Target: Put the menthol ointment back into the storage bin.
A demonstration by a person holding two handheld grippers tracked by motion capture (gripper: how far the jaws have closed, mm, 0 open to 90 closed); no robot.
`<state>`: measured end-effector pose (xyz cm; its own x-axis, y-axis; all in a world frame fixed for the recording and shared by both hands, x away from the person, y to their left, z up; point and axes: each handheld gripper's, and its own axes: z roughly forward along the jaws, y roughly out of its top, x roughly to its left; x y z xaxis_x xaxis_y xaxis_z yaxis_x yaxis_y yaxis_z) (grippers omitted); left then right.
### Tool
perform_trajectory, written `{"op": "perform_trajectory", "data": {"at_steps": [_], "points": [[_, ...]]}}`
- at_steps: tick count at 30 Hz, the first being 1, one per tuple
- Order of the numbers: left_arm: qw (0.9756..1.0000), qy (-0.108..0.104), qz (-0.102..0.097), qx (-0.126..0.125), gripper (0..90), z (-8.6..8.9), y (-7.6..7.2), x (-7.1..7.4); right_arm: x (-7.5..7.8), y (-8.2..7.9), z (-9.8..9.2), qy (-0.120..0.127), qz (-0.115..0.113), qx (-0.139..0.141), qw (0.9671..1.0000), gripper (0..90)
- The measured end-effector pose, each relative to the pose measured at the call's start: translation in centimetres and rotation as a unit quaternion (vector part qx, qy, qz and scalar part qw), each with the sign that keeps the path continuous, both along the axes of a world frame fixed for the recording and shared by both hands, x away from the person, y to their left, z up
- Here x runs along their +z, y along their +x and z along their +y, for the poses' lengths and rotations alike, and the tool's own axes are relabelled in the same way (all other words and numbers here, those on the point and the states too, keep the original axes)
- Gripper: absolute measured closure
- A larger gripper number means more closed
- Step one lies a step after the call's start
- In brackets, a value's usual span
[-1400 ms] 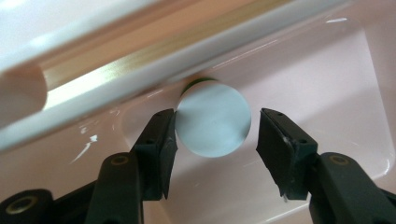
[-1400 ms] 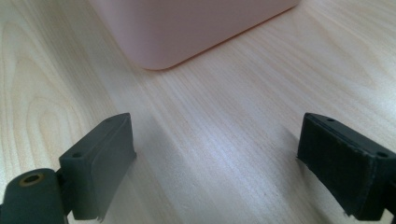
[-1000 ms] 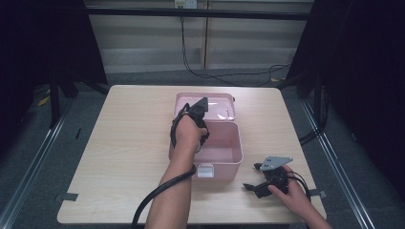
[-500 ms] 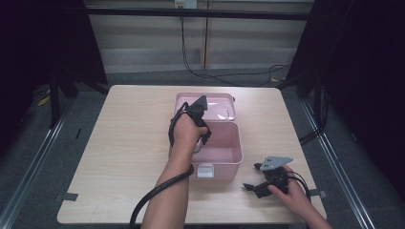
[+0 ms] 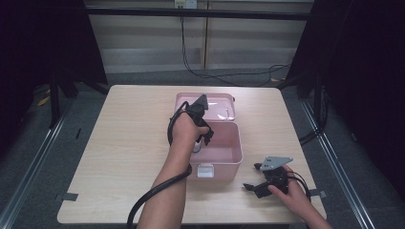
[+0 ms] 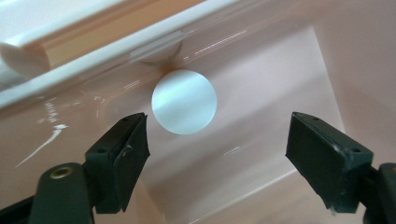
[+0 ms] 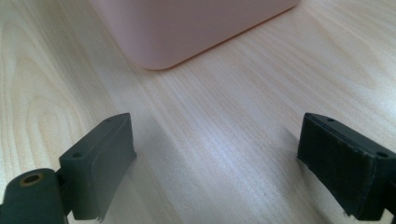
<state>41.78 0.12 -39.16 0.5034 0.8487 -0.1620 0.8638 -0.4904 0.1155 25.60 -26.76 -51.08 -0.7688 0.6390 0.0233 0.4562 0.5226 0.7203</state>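
Pink box (image 5: 217,152) sits near the middle of the wooden bench (image 5: 119,143), lid (image 5: 217,102) swung open and lying flat on the bench behind the box's far wall. White latch (image 5: 205,170) on the box's near wall, facing the person.

Left tool (image 5: 198,138) held by the left hand (image 5: 184,131) over the box's left side, pointing down into it. In the left gripper view, left tool (image 6: 217,149) has its jaws spread wide and grips nothing. A white round object (image 6: 184,108), ball or disc I cannot tell, lies in the box between and just beyond the two jaws, close to the box's pale rim (image 6: 116,53). Whether the jaws touch the object: no, there is a clear gap on both sides. In the high view a small white thing (image 5: 196,145) shows just under the hand inside the box.

Right tool (image 5: 255,177) rests low at the bench, near the box's near right corner, held by the right hand (image 5: 291,191); grey three-cornered plate (image 5: 273,163) on top. In the right gripper view, right tool (image 7: 217,158) has jaws wide apart, empty, with bare bench between them and the box corner (image 7: 187,32) ahead, apart from the jaws.
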Motion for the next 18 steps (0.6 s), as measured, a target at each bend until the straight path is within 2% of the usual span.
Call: {"op": "perform_trajectory", "data": {"at_steps": [9,18], "points": [[0.9999,-0.005,-0.004,-0.015,20.5,-0.5,-0.4,1.1,0.0,0.0,0.0,0.000,0.000,0.000,1.0000,10.4],[0.9990,-0.013,-0.010,-0.041,20.6,-0.5,-1.0,3.1,0.0,0.0,0.0,0.000,0.000,0.000,1.0000,10.4]]}}
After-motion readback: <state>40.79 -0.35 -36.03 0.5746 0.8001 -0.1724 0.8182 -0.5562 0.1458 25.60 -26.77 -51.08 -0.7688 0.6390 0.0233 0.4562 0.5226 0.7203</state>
